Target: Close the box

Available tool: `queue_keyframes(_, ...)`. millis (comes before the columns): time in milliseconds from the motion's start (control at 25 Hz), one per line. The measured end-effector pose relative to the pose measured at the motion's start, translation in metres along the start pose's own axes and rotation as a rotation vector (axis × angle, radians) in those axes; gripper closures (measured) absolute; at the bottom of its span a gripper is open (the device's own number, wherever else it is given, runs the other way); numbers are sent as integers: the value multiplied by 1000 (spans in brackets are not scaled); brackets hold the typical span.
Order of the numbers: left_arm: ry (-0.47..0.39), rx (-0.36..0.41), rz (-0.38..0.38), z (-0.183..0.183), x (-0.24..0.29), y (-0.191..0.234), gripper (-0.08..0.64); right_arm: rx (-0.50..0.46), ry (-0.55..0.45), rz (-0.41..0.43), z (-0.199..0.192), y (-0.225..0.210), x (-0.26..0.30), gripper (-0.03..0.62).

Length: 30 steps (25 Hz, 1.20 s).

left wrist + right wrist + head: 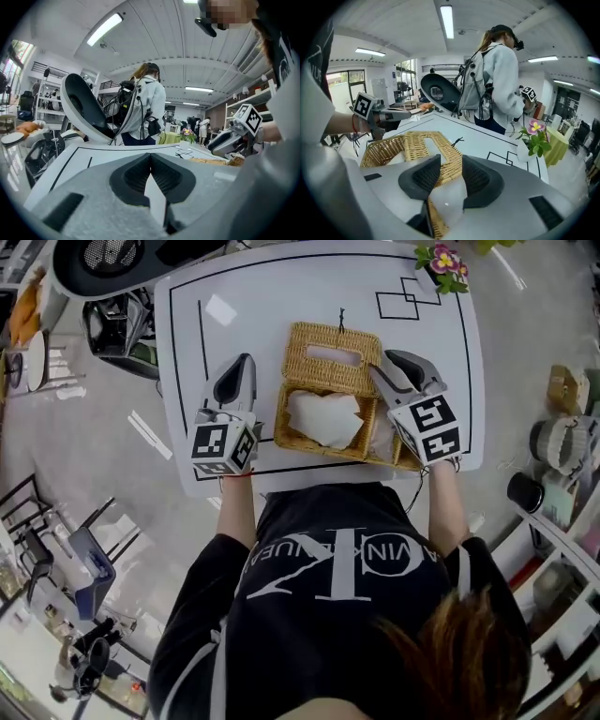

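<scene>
A wicker box [280,418] stands on the white table [234,296] with white tissue [323,418] inside. Its slotted lid [309,338] is swung back behind the opening. My right gripper [380,360] reaches along the box's right side. In the right gripper view it [451,171] stands open with the near corner of the lid [440,145] between the pads, and I see no firm pinch. My left gripper [246,357] rests on the table left of the box, apart from it. In the left gripper view it [150,157] is shut on nothing.
A small vase of flowers [442,263] stands at the table's far right corner, beside black square markings [403,298]. A person in a grey jacket [497,79] stands beyond the far edge. A white shell chair [103,263] is at the far left, shelves [562,446] at the right.
</scene>
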<state>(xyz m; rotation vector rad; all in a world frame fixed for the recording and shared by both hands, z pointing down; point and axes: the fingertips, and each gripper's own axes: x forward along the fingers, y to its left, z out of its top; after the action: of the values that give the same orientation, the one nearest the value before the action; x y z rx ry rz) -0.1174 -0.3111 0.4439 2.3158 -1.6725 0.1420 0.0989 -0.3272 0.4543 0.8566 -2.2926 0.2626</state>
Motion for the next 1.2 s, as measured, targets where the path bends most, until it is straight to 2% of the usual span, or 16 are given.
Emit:
queue_keyframes(320,37,4,95,-9,5,13,549,19,34,81,-3,-29,34,442)
queue_keyframes(440,49,4,119,-11,6,15,549,68,39,151,-3,-32,41,416)
queue_keyframes(600,63,0,146,-15,8,15,549,102,49,206,-7,-41,49,416)
queue_keyframes(960,87,3,199,-13,13,17,549,318,81,419,-20,-41,63,402)
queue_keyframes(1200,95,13,224,-10,13,16,549,417,140,522,-30,-36,67,397)
